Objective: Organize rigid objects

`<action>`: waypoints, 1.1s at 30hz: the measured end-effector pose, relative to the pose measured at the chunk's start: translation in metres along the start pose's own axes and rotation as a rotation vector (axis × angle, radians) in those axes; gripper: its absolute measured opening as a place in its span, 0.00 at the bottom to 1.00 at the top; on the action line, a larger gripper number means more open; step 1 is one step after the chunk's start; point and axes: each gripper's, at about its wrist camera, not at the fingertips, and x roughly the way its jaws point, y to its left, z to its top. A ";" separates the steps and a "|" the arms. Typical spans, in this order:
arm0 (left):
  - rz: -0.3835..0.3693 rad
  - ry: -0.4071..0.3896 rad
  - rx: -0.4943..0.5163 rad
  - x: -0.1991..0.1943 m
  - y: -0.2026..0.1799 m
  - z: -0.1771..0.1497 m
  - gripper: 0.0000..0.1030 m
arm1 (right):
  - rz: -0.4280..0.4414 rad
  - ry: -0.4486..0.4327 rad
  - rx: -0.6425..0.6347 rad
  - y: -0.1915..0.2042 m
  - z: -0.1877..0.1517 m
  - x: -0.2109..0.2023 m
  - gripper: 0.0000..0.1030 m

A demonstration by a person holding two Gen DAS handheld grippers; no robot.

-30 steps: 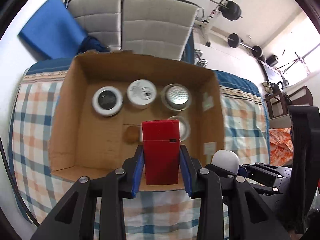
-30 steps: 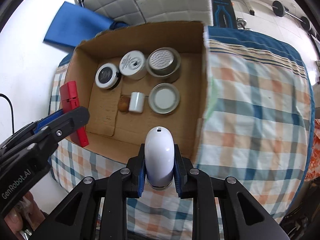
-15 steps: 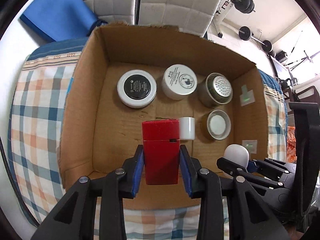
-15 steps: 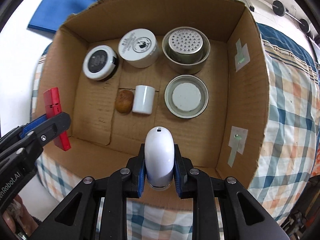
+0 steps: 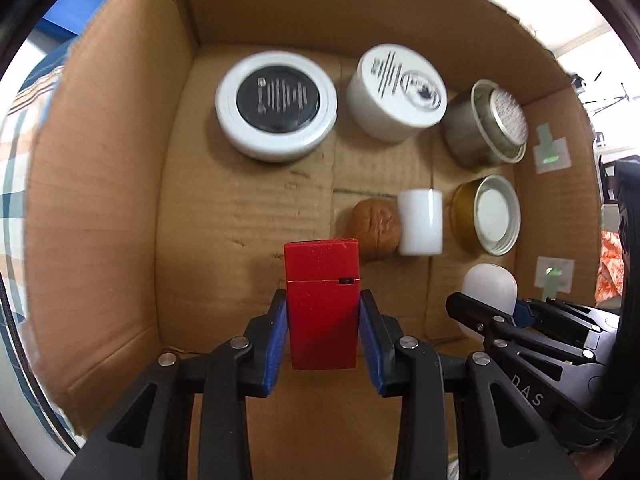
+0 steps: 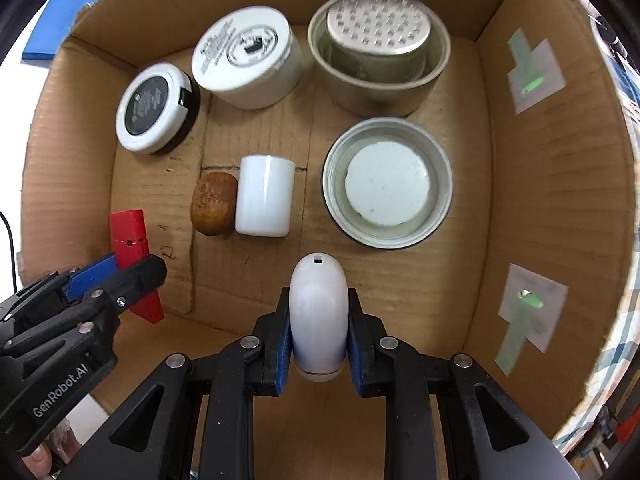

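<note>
1. Firstly, the left tool (image 5: 323,332) has its blue pads (image 5: 276,344) pressed against both sides of a red box (image 5: 322,304), which stands upright between them with its hinged lid end pointing away from the camera
2. Likewise the right tool (image 6: 319,334) is clamped on a white rounded device (image 6: 319,316), domed end forward, with a small slot near its tip that only the right wrist view shows
3. Both tools hang inside a cardboard box (image 6: 560,200), the left one near its left wall and the right one nearer the middle; whether either held thing touches the floor cannot be told
4. Just ahead of the tools lies a brown nut-like lump (image 6: 212,204) touching a white cylinder (image 6: 264,200) on its side, and to the right of that an upturned metal lid (image 6: 386,188) with a white liner
5. Along the far wall stand a black-topped white jar (image 5: 276,106), a white printed jar (image 5: 400,92) and a metal tin (image 6: 378,60) holding a perforated insert
6. From the left wrist the tin's side and the lid's golden rim show, while the right wrist looks down into both
7. Two taped patches (image 6: 532,68) with green marks sit on the right wall, clearer from the right wrist
8. Checked cloth (image 5: 12,184) shows outside the box only at the frame edges
</note>
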 end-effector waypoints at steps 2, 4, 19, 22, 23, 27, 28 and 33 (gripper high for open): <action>0.006 0.017 0.008 0.005 0.000 -0.001 0.30 | -0.001 0.014 -0.004 0.000 -0.001 0.006 0.24; 0.013 0.037 0.016 0.010 -0.001 -0.003 0.30 | -0.002 0.025 -0.003 -0.001 -0.002 0.012 0.24; 0.092 0.076 0.024 0.015 -0.011 -0.018 0.33 | -0.042 0.048 0.015 0.002 0.010 0.019 0.43; 0.112 0.062 0.030 0.006 -0.015 -0.023 0.34 | -0.060 0.014 0.025 0.000 0.011 0.007 0.59; 0.118 0.055 0.032 0.002 -0.015 -0.025 0.36 | -0.065 0.007 0.023 0.000 0.011 0.004 0.63; 0.128 0.017 0.021 -0.017 -0.015 -0.033 0.64 | -0.090 -0.022 0.014 0.003 0.008 -0.012 0.74; 0.139 0.002 0.018 -0.023 -0.015 -0.034 0.67 | -0.111 -0.034 0.012 0.004 0.007 -0.017 0.77; 0.161 -0.058 0.004 -0.051 -0.011 -0.042 0.98 | -0.166 -0.092 0.008 0.002 0.005 -0.043 0.93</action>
